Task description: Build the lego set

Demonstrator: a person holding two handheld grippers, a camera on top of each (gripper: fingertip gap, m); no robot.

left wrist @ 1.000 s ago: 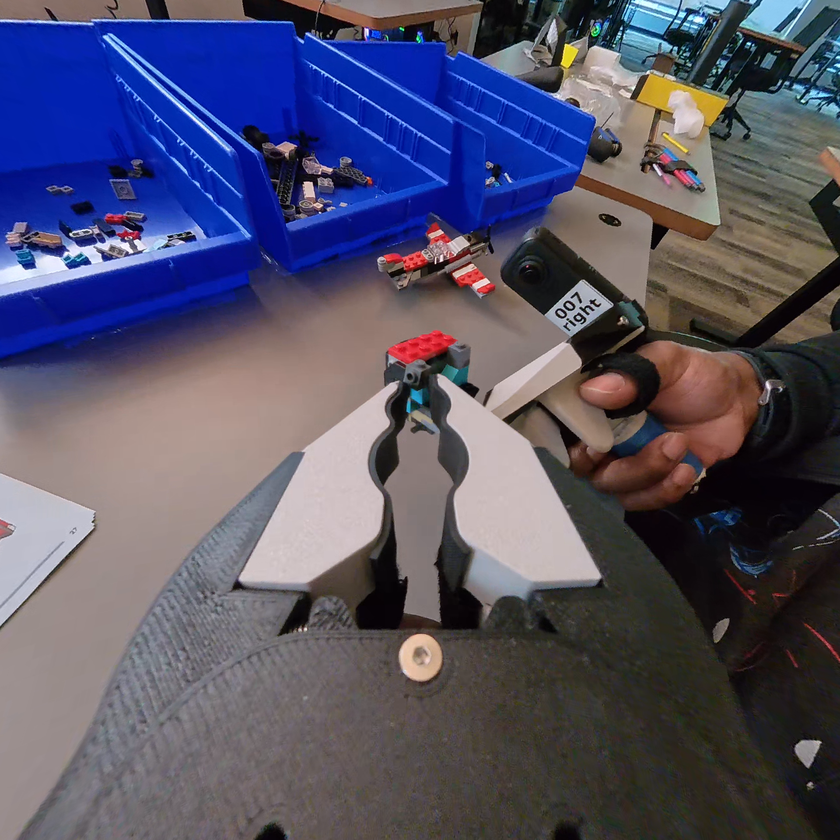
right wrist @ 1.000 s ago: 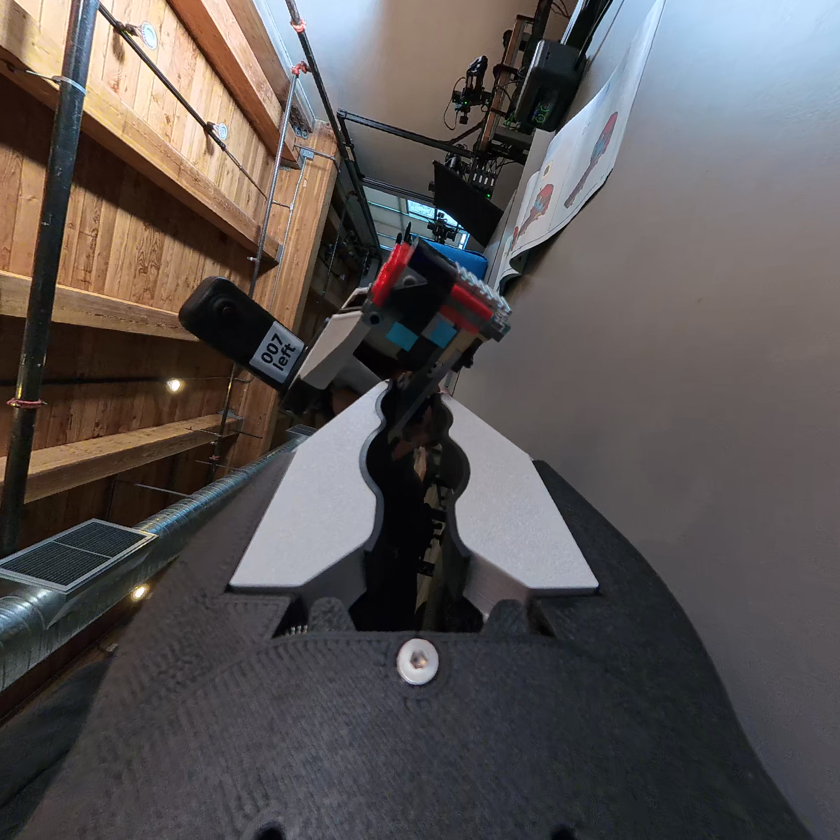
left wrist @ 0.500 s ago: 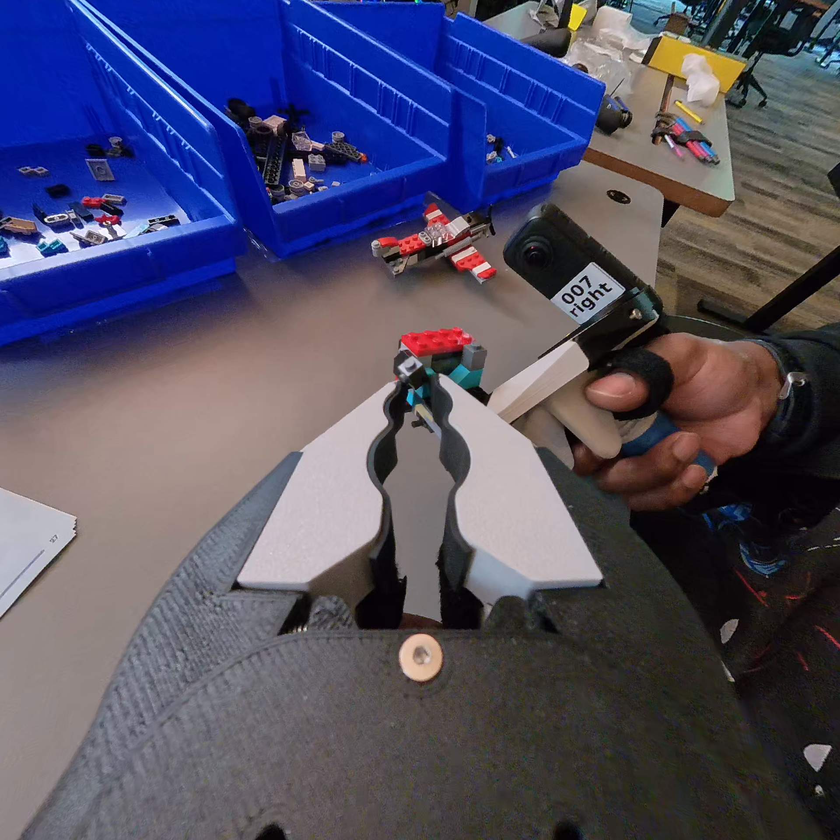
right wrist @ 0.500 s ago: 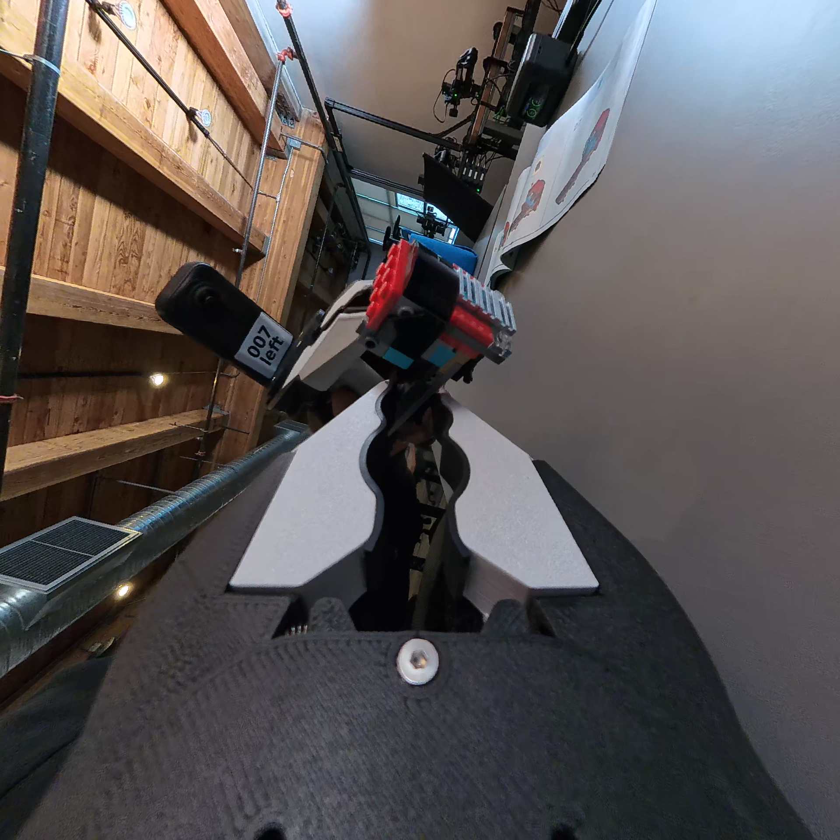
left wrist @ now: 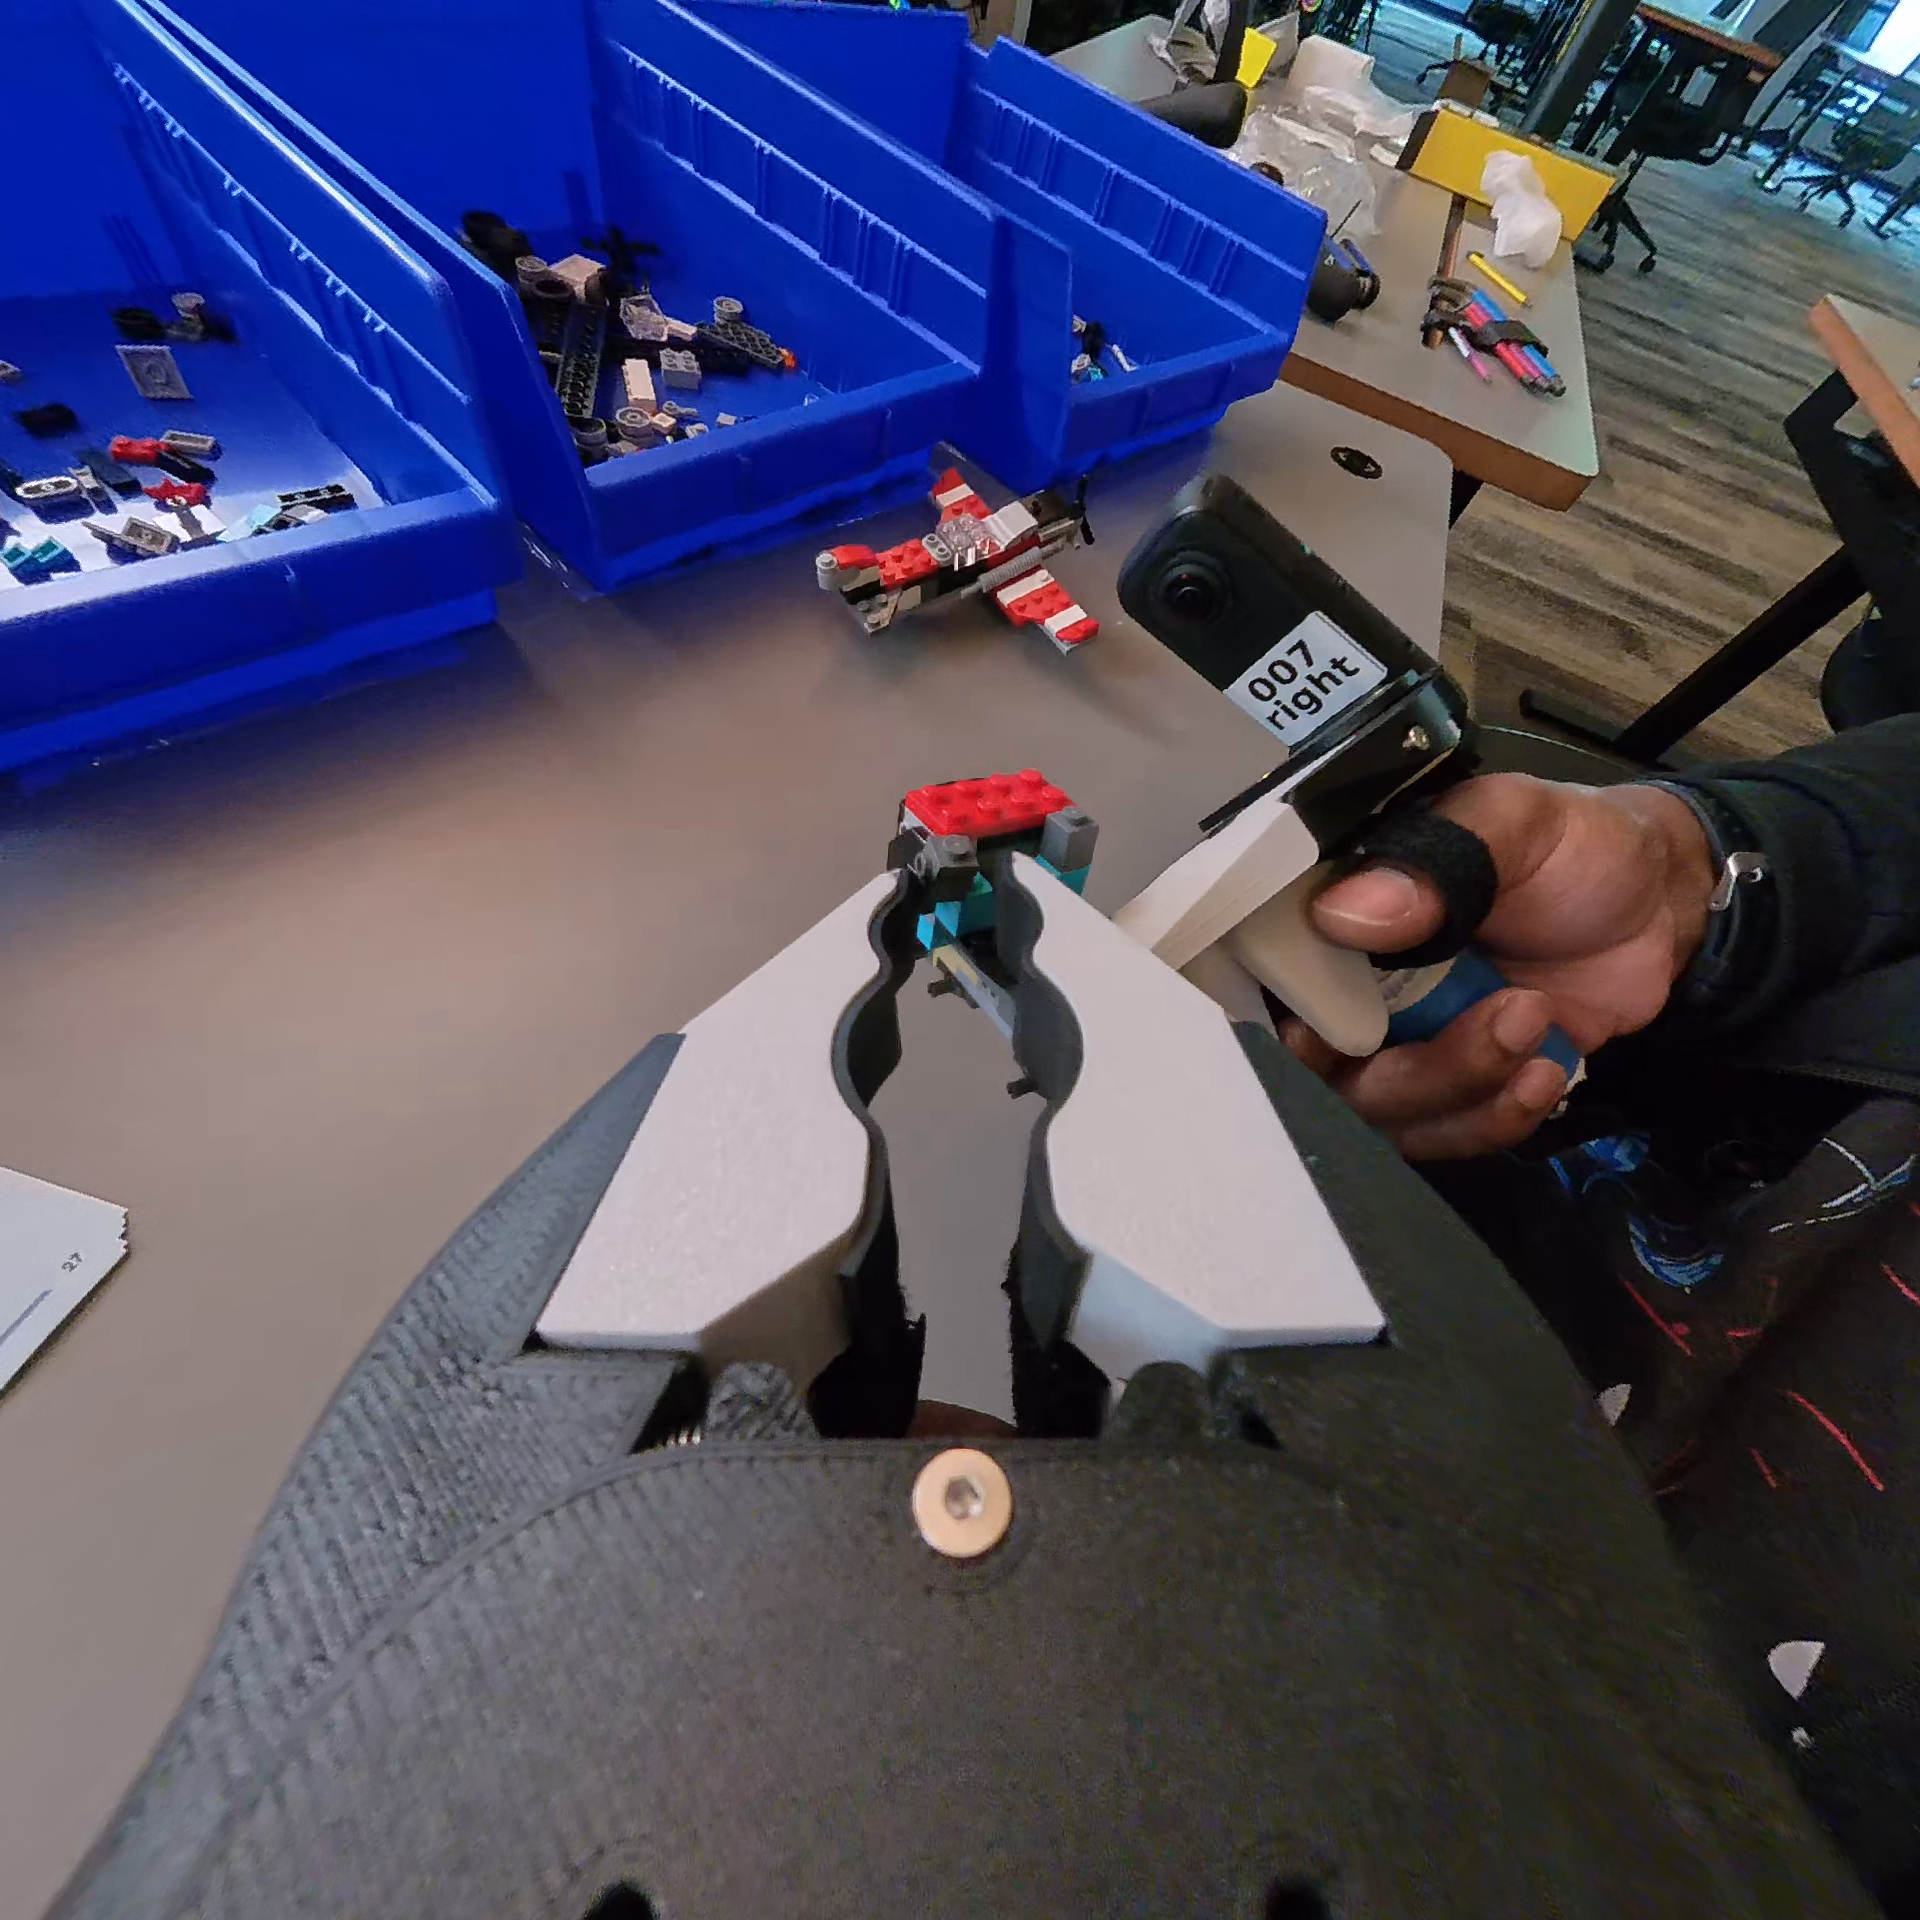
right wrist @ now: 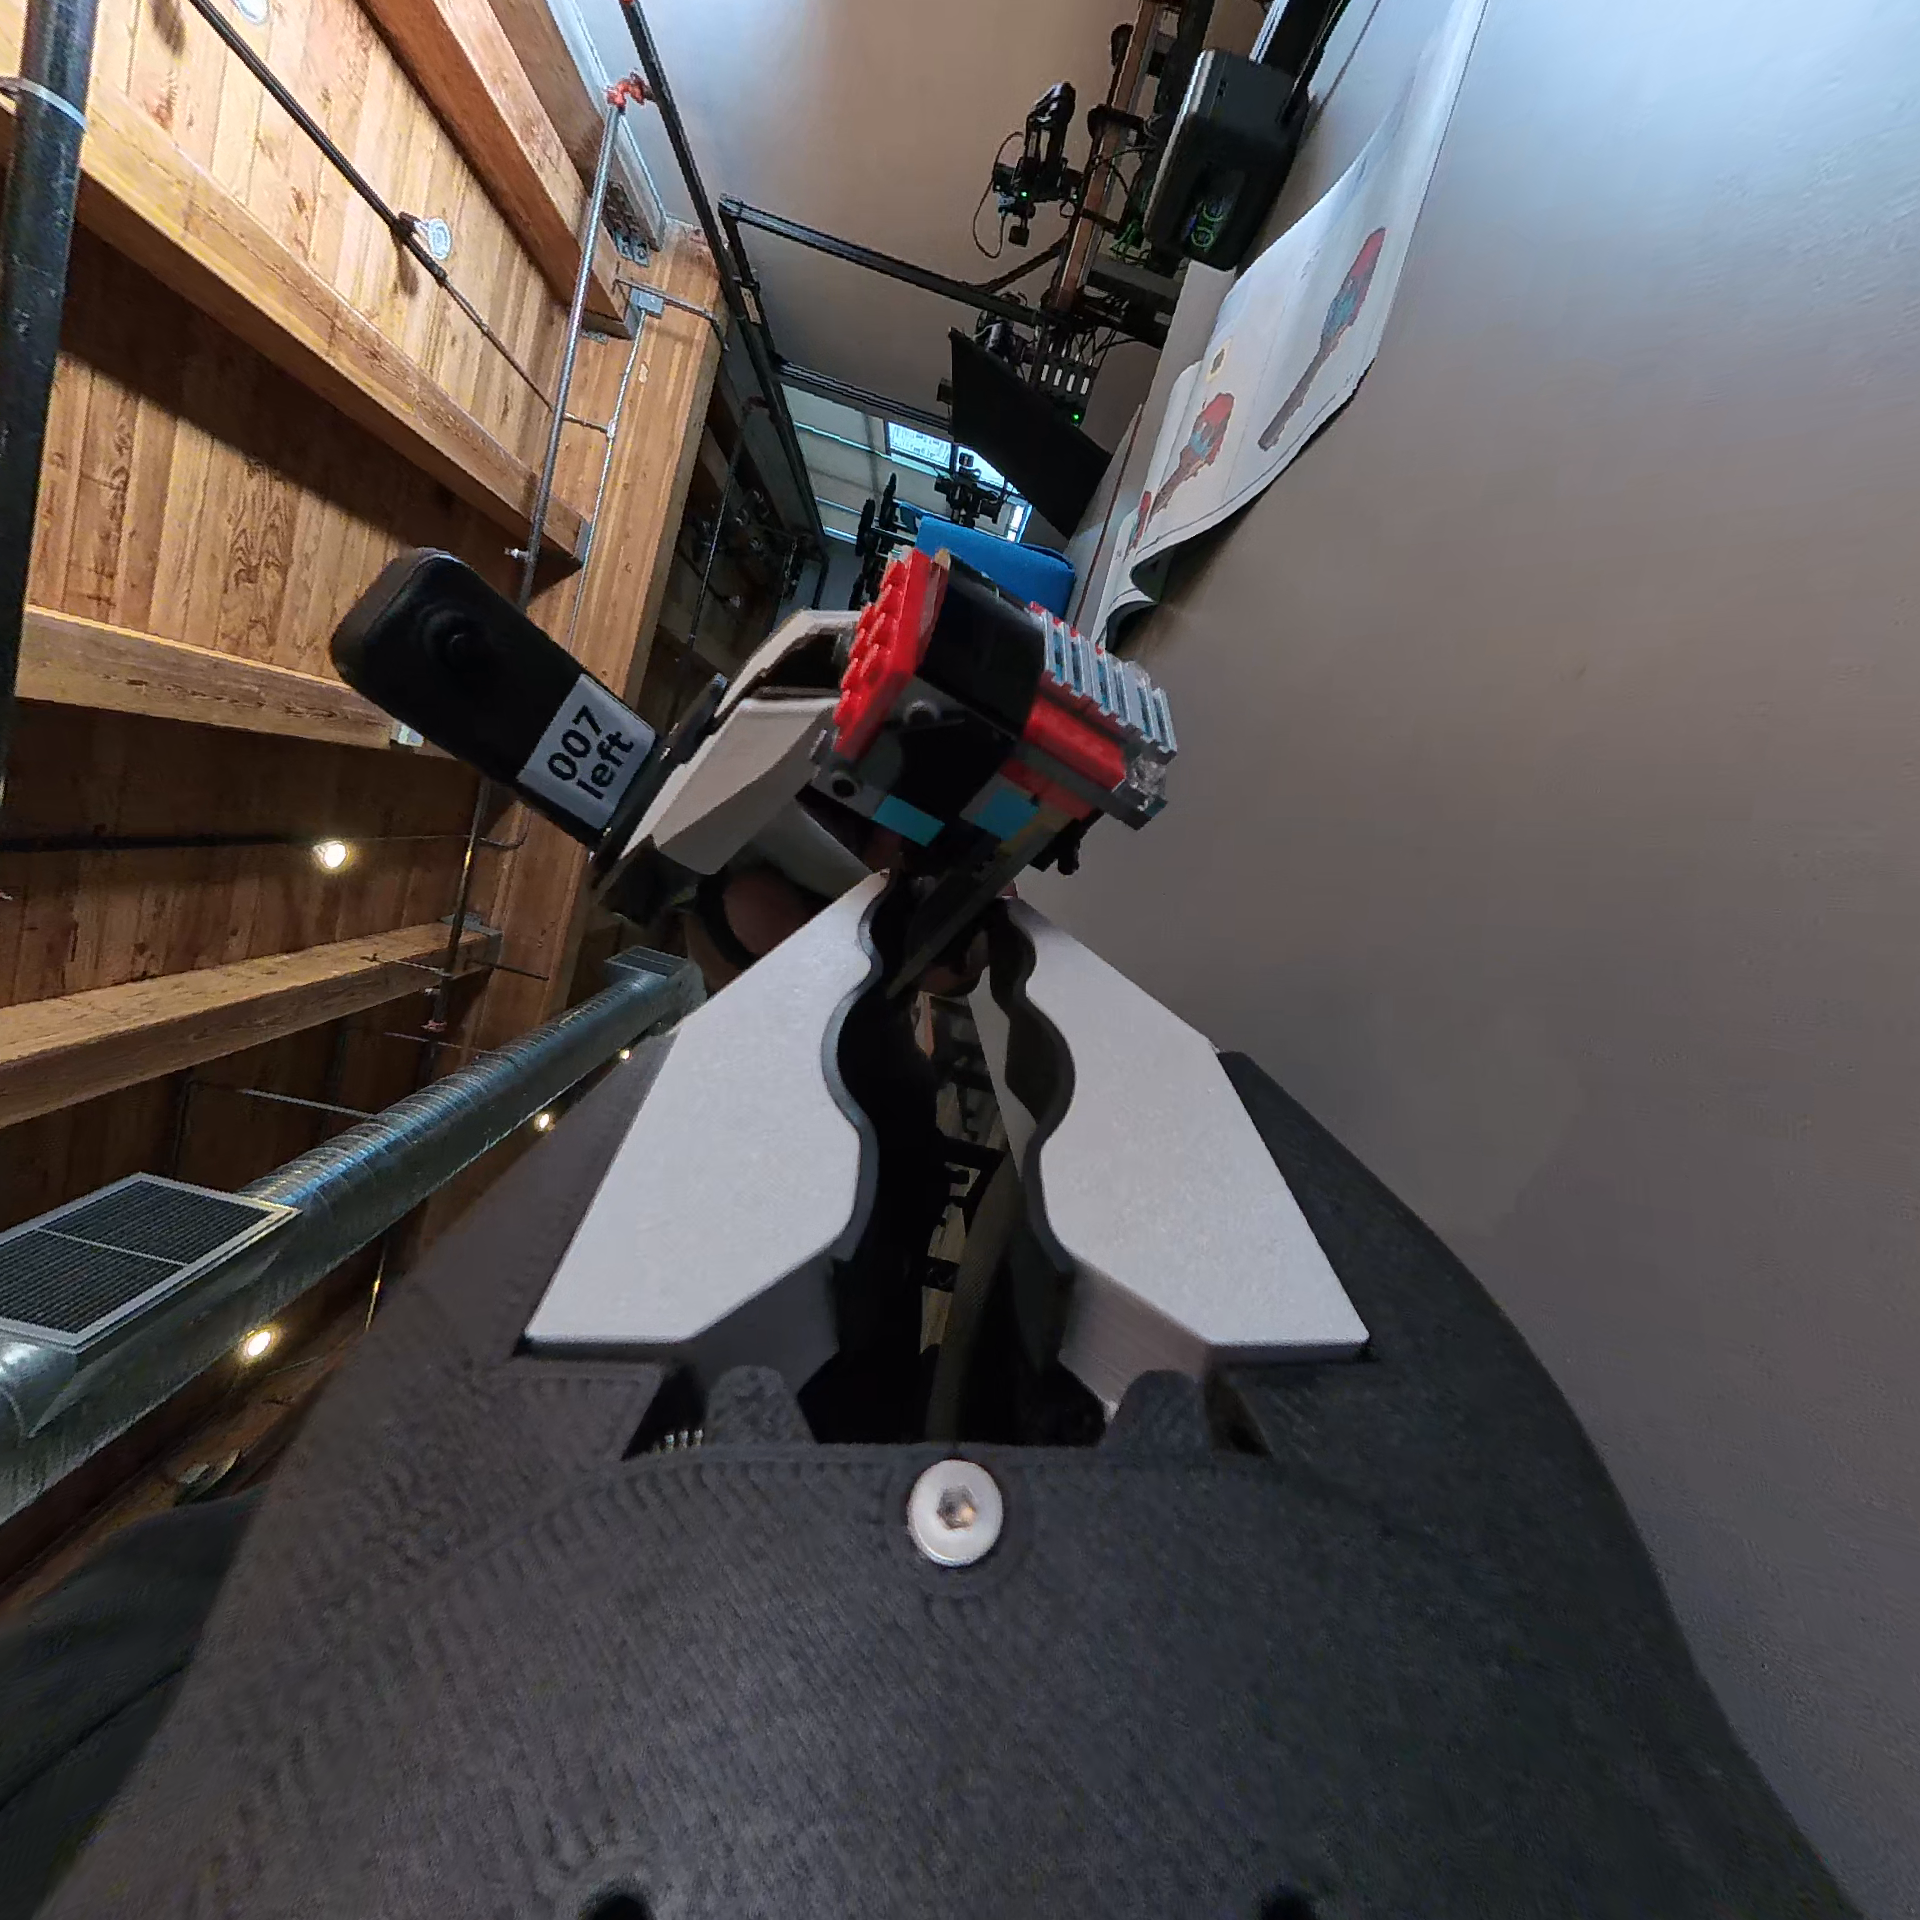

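Observation:
A small lego assembly (left wrist: 987, 821) has a red plate on top, with teal, grey and black bricks below. It is held in the air above the grey table (left wrist: 416, 987). My left gripper (left wrist: 954, 878) is shut on its lower teal and grey part. In the right wrist view, which is rolled sideways, my right gripper (right wrist: 945, 899) is shut on a thin dark bar sticking out of the assembly (right wrist: 997, 717). The right gripper (left wrist: 1226, 904) comes in from the right in a hand (left wrist: 1507, 935), its tips hidden behind my left finger. The left gripper (right wrist: 748, 758) shows beyond the assembly.
Blue bins (left wrist: 727, 499) with loose lego pieces line the back of the table. A finished red and white lego plane (left wrist: 956, 566) lies in front of them. An instruction booklet (left wrist: 42, 1268) lies at the left; it also shows in the right wrist view (right wrist: 1299, 343). A second table with tools (left wrist: 1486, 343) stands at the back right. Only a small space, under 4 cm, lies between the two pairs of fingers.
The assembly has turned a little between the two grippers, and more of its teal part shows in my left gripper. Both grippers stay shut on it and have shifted slightly.

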